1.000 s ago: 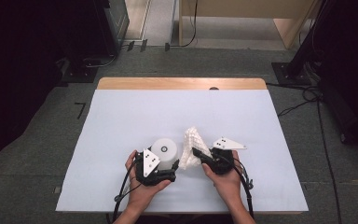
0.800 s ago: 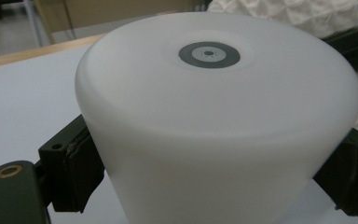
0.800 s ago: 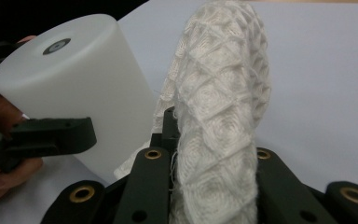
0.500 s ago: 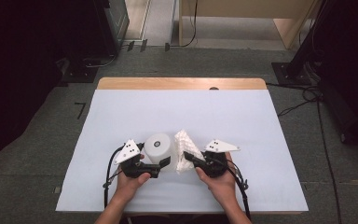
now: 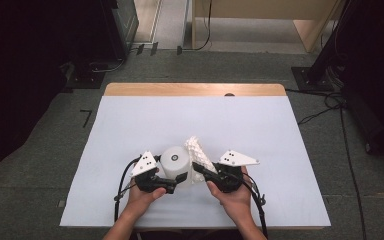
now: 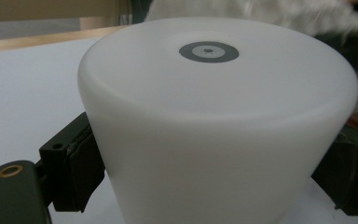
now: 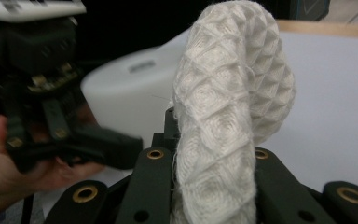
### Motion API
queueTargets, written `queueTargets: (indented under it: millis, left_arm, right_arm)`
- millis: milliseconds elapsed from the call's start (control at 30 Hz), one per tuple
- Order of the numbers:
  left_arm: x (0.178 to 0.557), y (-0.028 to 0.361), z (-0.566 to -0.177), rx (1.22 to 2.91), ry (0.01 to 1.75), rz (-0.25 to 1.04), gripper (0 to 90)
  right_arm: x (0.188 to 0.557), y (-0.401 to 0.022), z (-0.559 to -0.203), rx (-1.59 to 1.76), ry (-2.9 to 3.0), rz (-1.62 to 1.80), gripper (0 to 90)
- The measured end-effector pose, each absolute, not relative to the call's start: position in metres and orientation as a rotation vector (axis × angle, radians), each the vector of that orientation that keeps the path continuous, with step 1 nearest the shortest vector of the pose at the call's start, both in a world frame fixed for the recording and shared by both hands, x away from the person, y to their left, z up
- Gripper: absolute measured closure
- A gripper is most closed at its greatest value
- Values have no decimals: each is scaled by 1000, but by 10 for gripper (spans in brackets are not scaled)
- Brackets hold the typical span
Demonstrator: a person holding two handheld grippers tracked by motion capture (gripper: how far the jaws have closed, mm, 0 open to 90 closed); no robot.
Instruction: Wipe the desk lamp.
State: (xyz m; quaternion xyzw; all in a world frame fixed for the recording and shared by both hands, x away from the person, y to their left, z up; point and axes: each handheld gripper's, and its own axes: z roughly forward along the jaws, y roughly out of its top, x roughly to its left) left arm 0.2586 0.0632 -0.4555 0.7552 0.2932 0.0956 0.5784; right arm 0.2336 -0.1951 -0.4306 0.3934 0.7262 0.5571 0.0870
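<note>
A white plastic cup (image 5: 174, 159) stands upside down near the table's front, with a grey ring mark on its upturned base (image 6: 208, 51). My left gripper (image 5: 176, 174) is shut on the cup (image 6: 214, 140), and its black pads (image 6: 70, 172) press on both sides of the wall. Just right of the cup, a white waffle-weave cloth (image 5: 198, 152) rises upright from my right gripper (image 5: 203, 171). In the right gripper view, that gripper (image 7: 209, 156) is shut on the cloth (image 7: 233, 107), and the cup (image 7: 130, 93) and the left gripper (image 7: 51, 93) lie behind to the left.
The table (image 5: 205, 120) has a white top and a wooden strip (image 5: 195, 89) along its far edge. Grey carpet surrounds it, with dark equipment (image 5: 95, 30) at the back left and cables (image 5: 330, 100) at the right.
My left hand has swung to the left around the cup while keeping hold of it. The cloth in my right gripper has shifted slightly left, closer to the cup.
</note>
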Motion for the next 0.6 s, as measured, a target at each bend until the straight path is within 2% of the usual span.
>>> queueTargets:
  millis: [200, 500, 600]
  left_arm:
    - [261, 71, -452, 1741, 706, 243, 89]
    - [256, 53, -458, 1812, 657, 321, 88]
    - [256, 53, -458, 1790, 673, 343, 87]
  right_arm:
    - [241, -186, -453, 1222, 2248, 1593, 793]
    - [233, -199, -425, 1194, 2110, 1723, 792]
    - [235, -200, -429, 1215, 2120, 1711, 792]
